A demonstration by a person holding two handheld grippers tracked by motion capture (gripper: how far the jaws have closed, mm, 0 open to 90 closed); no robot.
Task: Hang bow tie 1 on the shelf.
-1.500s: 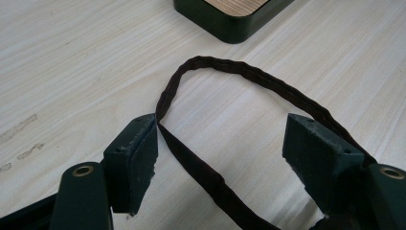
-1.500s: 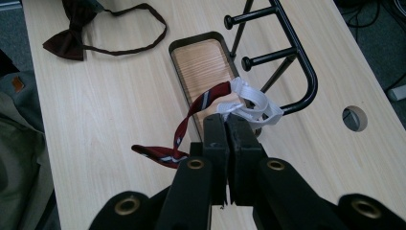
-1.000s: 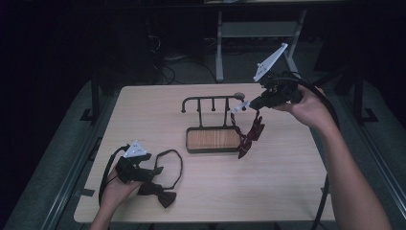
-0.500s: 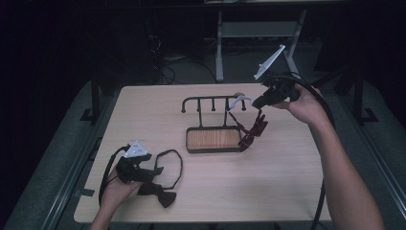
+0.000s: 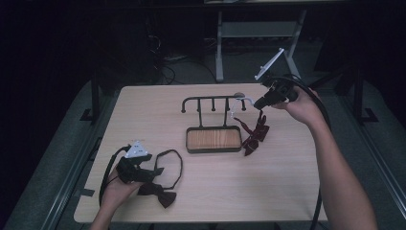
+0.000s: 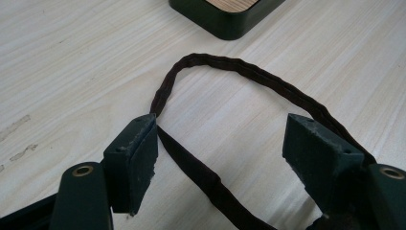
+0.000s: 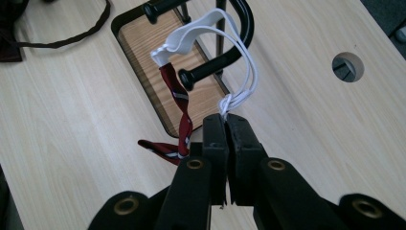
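Note:
A black hook rack (image 5: 213, 101) rises from a wood-floored tray (image 5: 213, 139) at mid-table. My right gripper (image 5: 261, 102) hovers at the rack's right end, shut on the white elastic strap (image 7: 246, 67) of a red striped bow tie (image 7: 181, 112). The strap loops around the rack's curved end arm (image 7: 242, 28). The red bow tie (image 5: 256, 134) hangs down onto the table beside the tray. My left gripper (image 6: 220, 143) rests open at the near left, its jaws straddling the strap (image 6: 230, 72) of a dark bow tie (image 5: 160, 194) that lies flat.
A round cable hole (image 7: 347, 67) pierces the table just behind the rack. The dark tie's strap loop (image 5: 174, 165) spreads between my left gripper (image 5: 153, 168) and the tray. Cables trail off both hands, and the table edges drop to dark floor.
My right gripper has sunk a little and shifted right beside the rack, and the red bow tie has settled lower next to the tray. The left hand stayed still.

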